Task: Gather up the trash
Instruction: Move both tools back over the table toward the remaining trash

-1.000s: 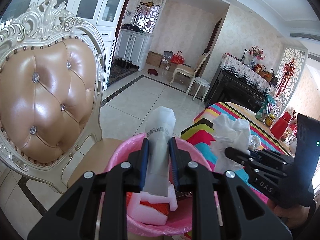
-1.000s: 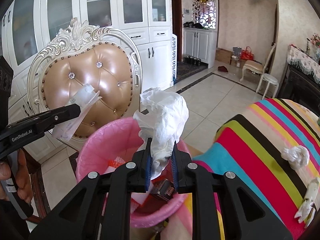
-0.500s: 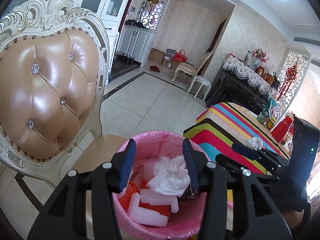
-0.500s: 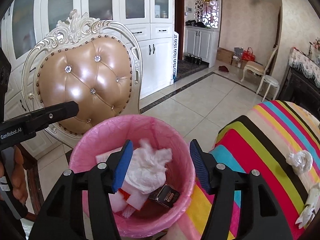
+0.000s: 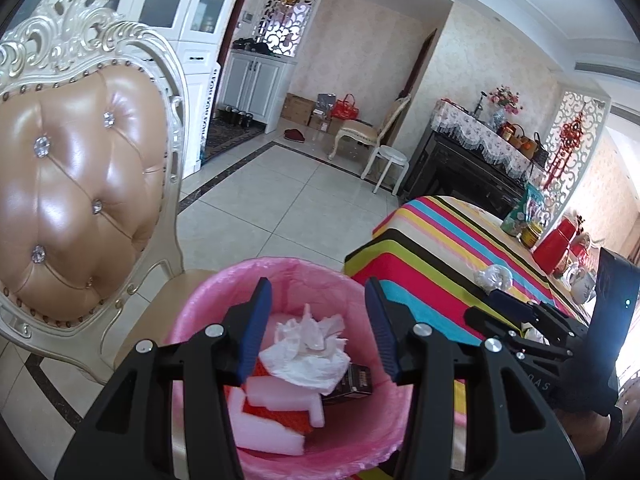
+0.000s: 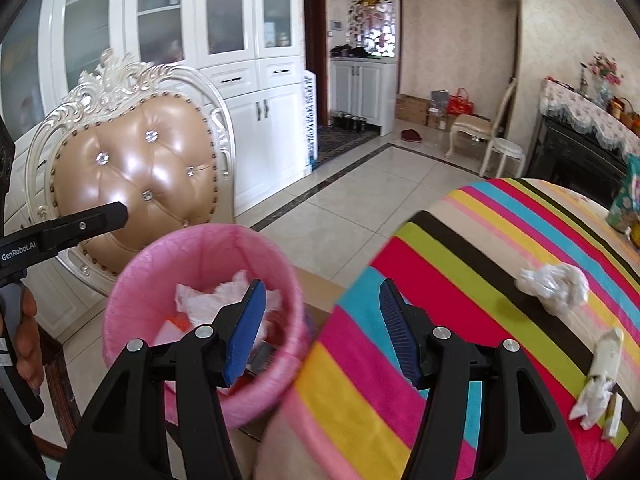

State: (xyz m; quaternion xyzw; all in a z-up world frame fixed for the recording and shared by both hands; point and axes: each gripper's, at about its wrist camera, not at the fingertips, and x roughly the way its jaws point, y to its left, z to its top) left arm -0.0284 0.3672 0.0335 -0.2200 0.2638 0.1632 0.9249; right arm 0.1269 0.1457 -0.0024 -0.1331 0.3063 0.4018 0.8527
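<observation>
Both your left gripper [image 5: 318,326] and right gripper [image 6: 320,330] hang spread and empty. The crumpled plastic wad [image 6: 554,284] near the striped table's [image 6: 460,280] far edge looks light and squashy. Pinch its bulging middle.

Both wrist views close above, sharing bin [image 5: 276,276] (chair [image 6: 136,168] behind) — rightward table [image 6: 500,248]

Left tool [image 5: 318,328] jaws spread wide, right tool [image 6: 320,330] likewise

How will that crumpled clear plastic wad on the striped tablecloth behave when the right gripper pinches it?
The crumpled plastic wad looks like thin film, so it probably squashes flat between the open right gripper pads rather than resisting. It seems very light and may slide on the tablecloth if nudged. Being lumpy, it is unlikely to roll.
</observation>
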